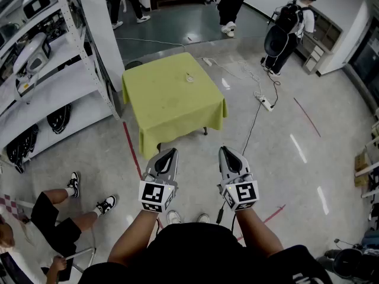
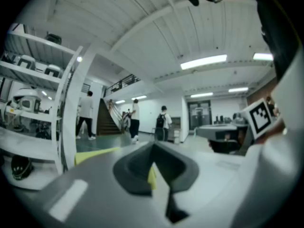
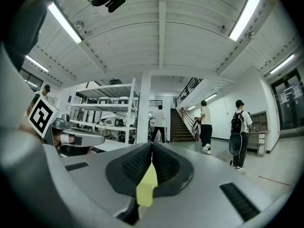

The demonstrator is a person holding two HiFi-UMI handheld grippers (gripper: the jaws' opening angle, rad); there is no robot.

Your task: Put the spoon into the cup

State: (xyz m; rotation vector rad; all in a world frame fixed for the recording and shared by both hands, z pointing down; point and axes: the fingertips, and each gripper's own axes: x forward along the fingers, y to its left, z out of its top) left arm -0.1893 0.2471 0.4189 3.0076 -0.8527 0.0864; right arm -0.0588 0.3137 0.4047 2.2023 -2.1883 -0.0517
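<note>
A small table under a yellow-green cloth (image 1: 172, 108) stands on the floor ahead of me. Near its far side lies a small pale object (image 1: 189, 77), too small to tell cup from spoon. My left gripper (image 1: 172, 151) and right gripper (image 1: 225, 149) are held side by side in front of my body, short of the table's near edge, pointing towards it. Both are shut with nothing between the jaws. In the left gripper view the jaws of the left gripper (image 2: 153, 147) meet, and a strip of yellow cloth shows past them. The right gripper (image 3: 152, 145) shows the same.
White metal shelving (image 1: 41, 70) with equipment stands left of the table. A person sits on the floor at lower left (image 1: 56, 218). Another person with a backpack (image 1: 289, 28) stands at the far right. A power strip and cable (image 1: 265, 102) lie on the floor right of the table.
</note>
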